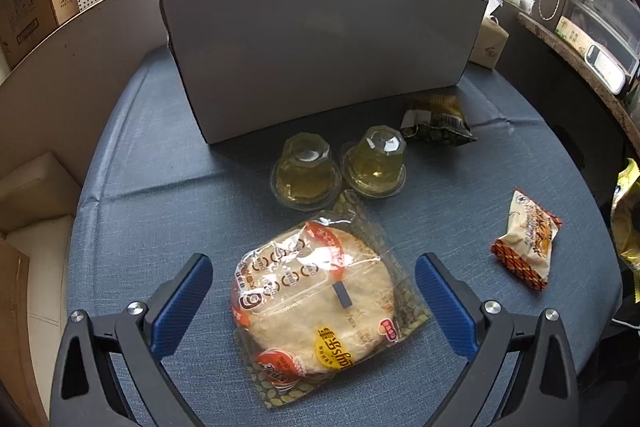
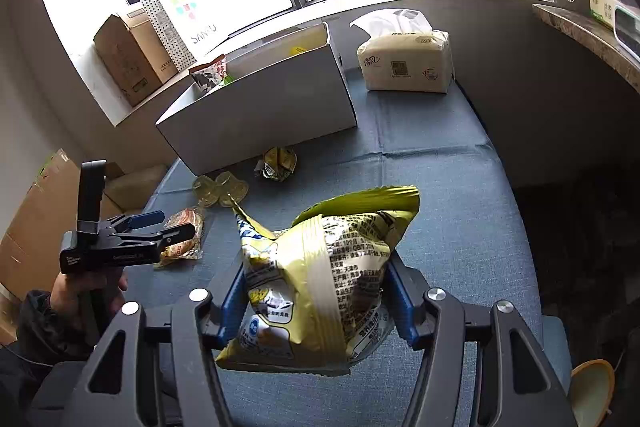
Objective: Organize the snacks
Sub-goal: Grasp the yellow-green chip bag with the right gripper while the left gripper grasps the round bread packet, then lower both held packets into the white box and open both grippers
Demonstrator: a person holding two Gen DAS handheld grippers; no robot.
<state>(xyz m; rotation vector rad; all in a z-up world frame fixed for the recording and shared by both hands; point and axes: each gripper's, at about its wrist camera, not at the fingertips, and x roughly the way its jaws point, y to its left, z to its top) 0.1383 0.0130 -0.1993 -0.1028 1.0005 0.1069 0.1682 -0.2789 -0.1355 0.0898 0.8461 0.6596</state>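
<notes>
My left gripper is open, its blue pads either side of a round flat cake in a clear wrapper on the blue cloth, not touching it. Beyond it sit two clear jelly cups and a dark green packet in front of the white box. A small orange-and-white packet lies to the right. My right gripper is shut on a yellow-green snack bag, held above the cloth. The left gripper shows over the cake in the right wrist view.
The white box holds some packets at its far left end. A tissue pack stands right of it. Cardboard boxes and a paper bag sit on the window sill. A stone counter runs along the right. A person's hand holds the left gripper.
</notes>
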